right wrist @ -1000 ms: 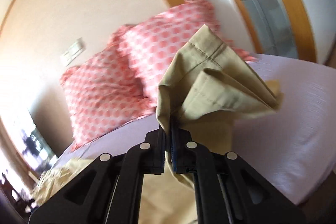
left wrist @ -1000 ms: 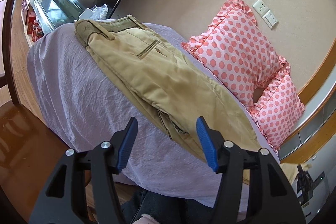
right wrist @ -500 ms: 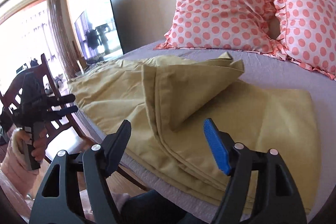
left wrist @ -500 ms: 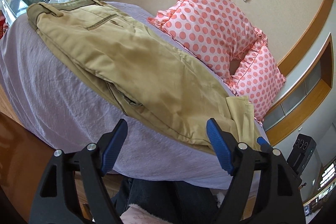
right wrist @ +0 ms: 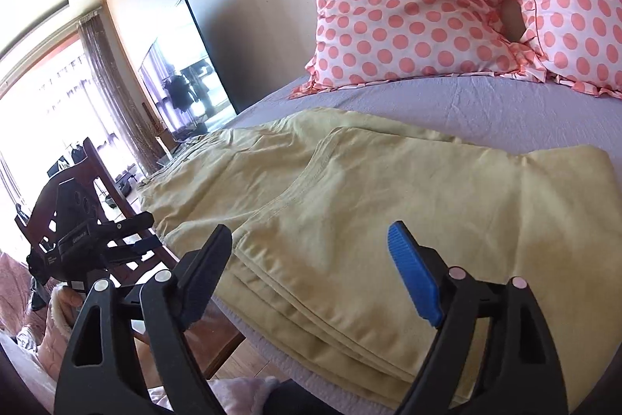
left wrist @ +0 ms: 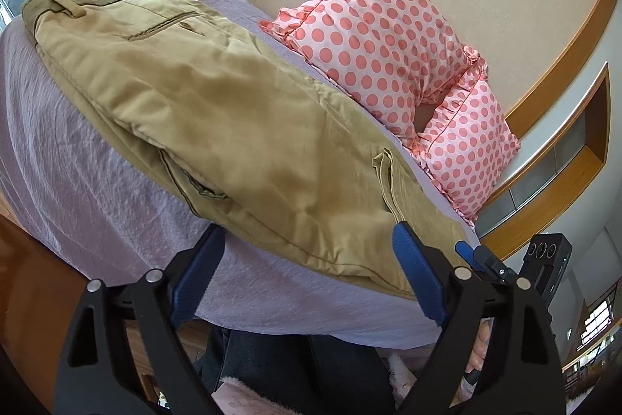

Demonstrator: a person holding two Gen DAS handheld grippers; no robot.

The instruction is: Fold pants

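Tan khaki pants (left wrist: 217, 119) lie on the lilac bed sheet (left wrist: 66, 158), waistband at the far left, legs folded back over themselves toward the right. In the right wrist view the folded leg end (right wrist: 388, 205) lies flat in several layers. My left gripper (left wrist: 307, 251) is open and empty, just off the pants' near edge. My right gripper (right wrist: 311, 244) is open and empty, just above the folded leg layers at the bed's near edge. The left gripper also shows in the right wrist view (right wrist: 116, 240), held in a hand.
Two pink polka-dot pillows (left wrist: 388, 37) (right wrist: 412, 6) lean on the wall behind the pants. A dark TV screen (right wrist: 190, 72) stands at the bed's far left. A dark wooden chair (right wrist: 112, 197) stands beside the bed. Wood floor (left wrist: 35, 282) lies below the bed edge.
The right gripper, shut on the lifted pant leg a second ago, has let it go and opened; the leg end now lies flat. The left gripper has swung toward the pants' middle.
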